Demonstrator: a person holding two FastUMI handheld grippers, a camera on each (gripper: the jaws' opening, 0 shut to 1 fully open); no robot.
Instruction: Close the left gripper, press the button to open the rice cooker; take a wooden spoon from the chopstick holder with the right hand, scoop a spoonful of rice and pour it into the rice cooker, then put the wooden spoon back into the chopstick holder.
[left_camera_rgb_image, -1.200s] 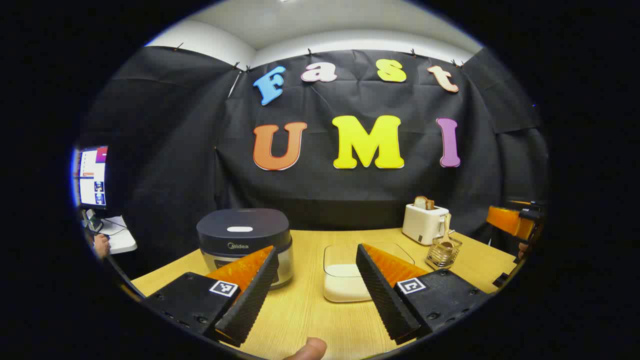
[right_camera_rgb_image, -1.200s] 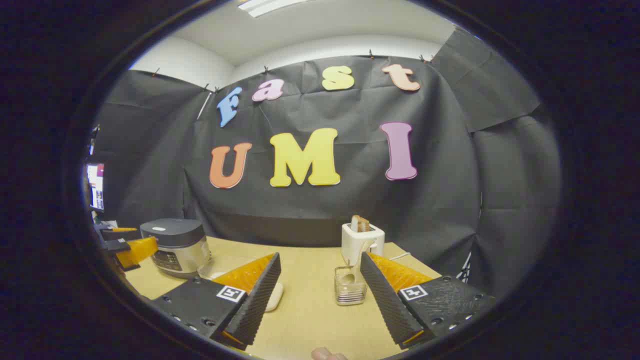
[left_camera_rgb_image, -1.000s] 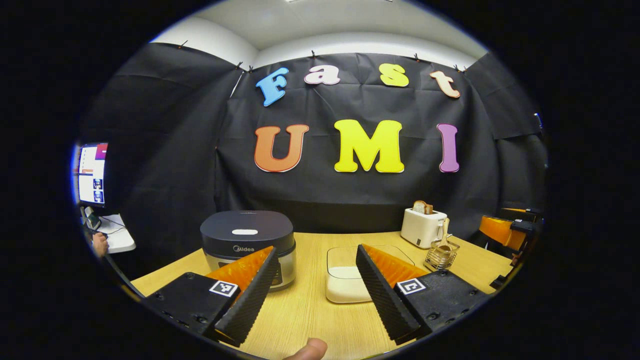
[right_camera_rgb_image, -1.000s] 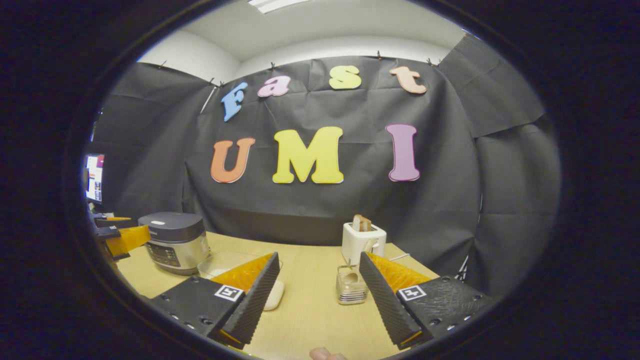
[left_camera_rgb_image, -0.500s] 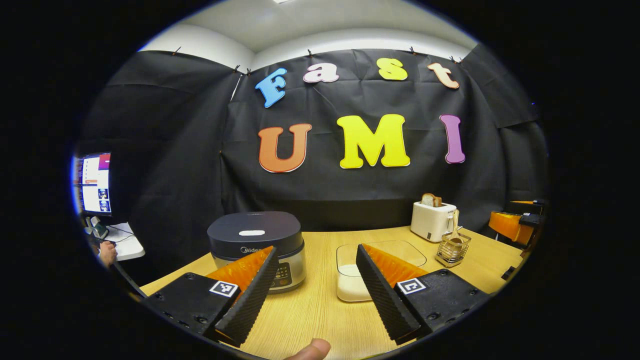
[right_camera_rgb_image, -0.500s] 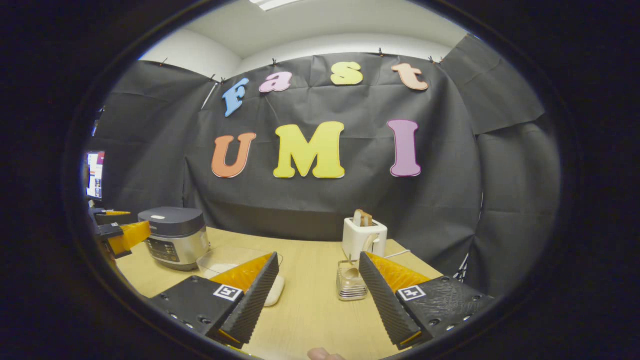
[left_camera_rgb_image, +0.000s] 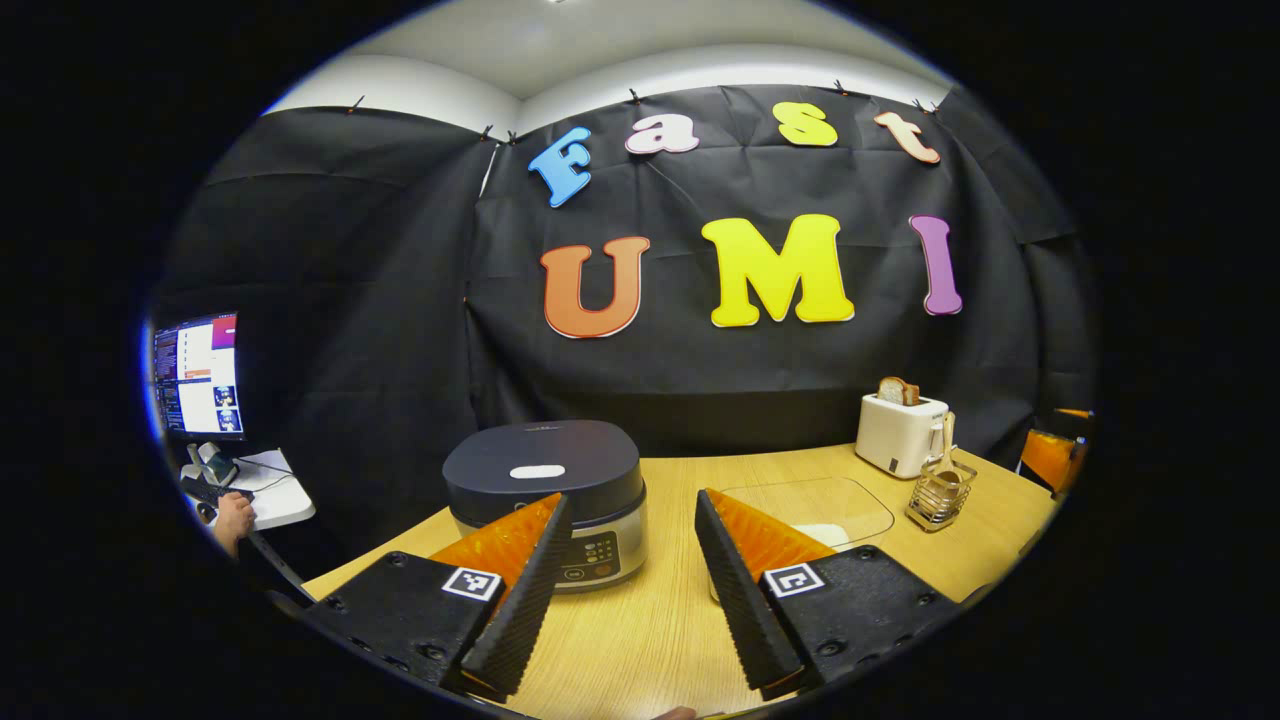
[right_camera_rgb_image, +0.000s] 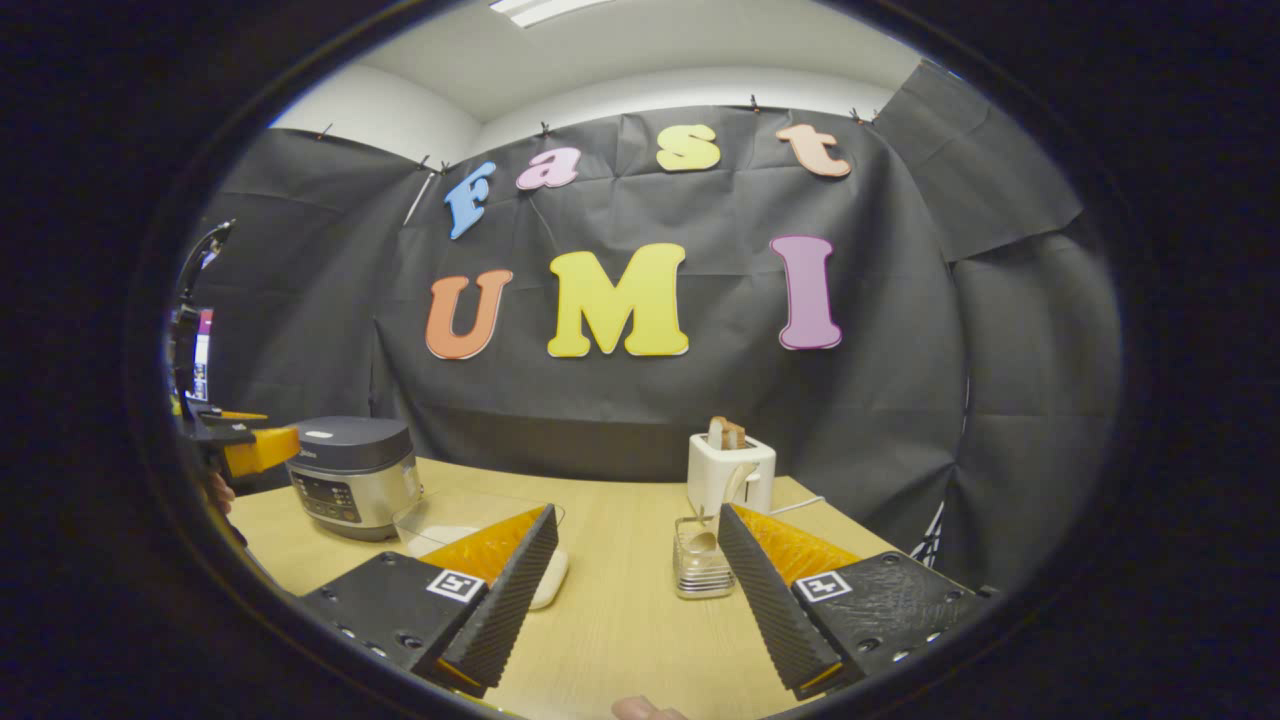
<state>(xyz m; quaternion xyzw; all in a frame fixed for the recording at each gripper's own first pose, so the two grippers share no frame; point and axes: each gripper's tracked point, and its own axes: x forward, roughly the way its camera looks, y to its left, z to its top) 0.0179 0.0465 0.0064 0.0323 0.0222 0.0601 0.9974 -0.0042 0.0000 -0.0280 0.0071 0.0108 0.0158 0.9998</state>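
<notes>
Jaws narrowing on the left gripper (left_camera_rgb_image: 625, 600), empty, now swung toward the dark-lidded silver rice cooker (left_camera_rgb_image: 545, 500) at the wooden table's (left_camera_rgb_image: 640, 630) back-left; button press looks imminent. Right gripper (right_camera_rgb_image: 632, 600) gapes, empty.

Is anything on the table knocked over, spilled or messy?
Nothing stands out. The dark-lidded rice cooker sits upright with its lid shut, the clear rice container is flat on the wooden table, the wooden spoon stands in the wire chopstick holder, and the white toaster holds bread. No spilled rice shows.
</notes>
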